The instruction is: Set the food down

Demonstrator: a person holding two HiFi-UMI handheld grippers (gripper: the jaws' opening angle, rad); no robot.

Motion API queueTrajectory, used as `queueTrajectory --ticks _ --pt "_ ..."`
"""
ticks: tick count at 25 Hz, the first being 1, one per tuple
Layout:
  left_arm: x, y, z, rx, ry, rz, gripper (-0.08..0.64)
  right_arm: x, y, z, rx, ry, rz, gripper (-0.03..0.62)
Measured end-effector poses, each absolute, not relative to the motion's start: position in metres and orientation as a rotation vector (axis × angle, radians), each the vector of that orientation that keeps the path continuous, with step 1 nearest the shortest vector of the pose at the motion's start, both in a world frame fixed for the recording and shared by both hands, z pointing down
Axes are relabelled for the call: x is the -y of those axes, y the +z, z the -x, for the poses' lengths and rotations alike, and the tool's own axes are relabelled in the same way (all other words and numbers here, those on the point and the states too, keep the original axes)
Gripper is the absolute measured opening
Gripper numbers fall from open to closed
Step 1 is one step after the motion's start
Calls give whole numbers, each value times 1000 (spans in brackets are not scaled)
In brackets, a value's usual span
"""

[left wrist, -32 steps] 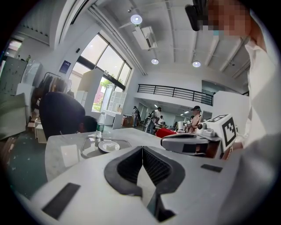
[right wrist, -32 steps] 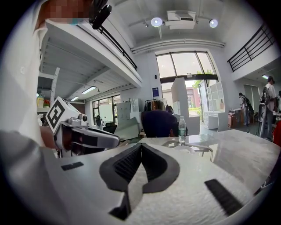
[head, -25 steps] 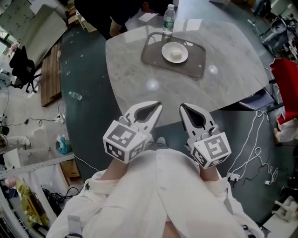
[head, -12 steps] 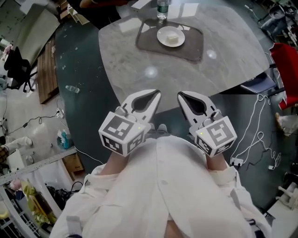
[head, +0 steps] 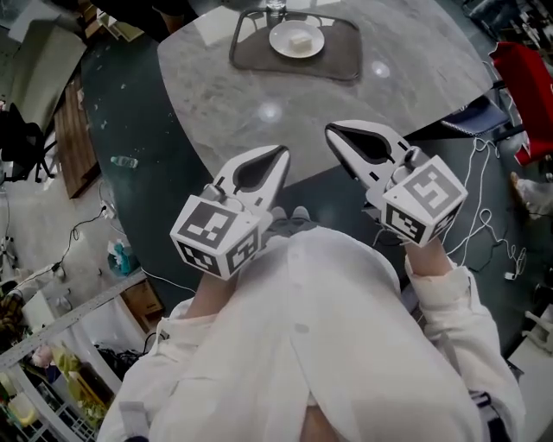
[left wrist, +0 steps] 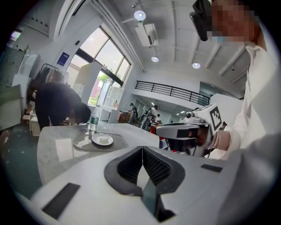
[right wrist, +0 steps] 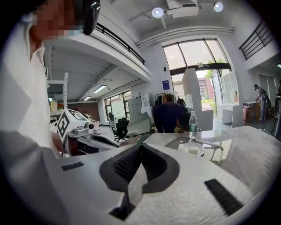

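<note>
Right gripper (head: pixel 332 132) has swung outward; it and left gripper (head: pixel 282 154), both clenched empty, point at food (head: pixel 300 40) far ahead.

Head view: water bottle (head: pixel 275 5) at 12 o'clock is cut by the top edge, only its base shows. Red thing (head: pixel 524 86) at 2 o'clock runs off the right edge; can't tell what it is. Food (head: pixel 300 40) on the plate (head: pixel 280 43) is a pale block, too small to ID.

Left gripper view: ppl (left wrist: pixel 150 115) in the bkgd, approx. 12 o'clock of the jaws, are tiny, no detail. Bottle label unreadable.

Right gripper view: dark-clad person (right wrist: pixel 169 115) at 1 o'clock, lower half hidden behind the table (right wrist: pixel 246 145).
</note>
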State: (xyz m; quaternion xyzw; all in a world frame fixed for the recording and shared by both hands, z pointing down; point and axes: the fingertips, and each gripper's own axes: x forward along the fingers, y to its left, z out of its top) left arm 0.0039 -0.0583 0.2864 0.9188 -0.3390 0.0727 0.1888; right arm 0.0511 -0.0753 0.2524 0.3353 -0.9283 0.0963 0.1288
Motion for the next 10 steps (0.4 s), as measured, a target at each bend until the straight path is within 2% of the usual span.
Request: queueTrajectory --ticks 10 --pt "58 294 -4 923 227 -2586 17 67 268 -43 2676 283 -843 3"
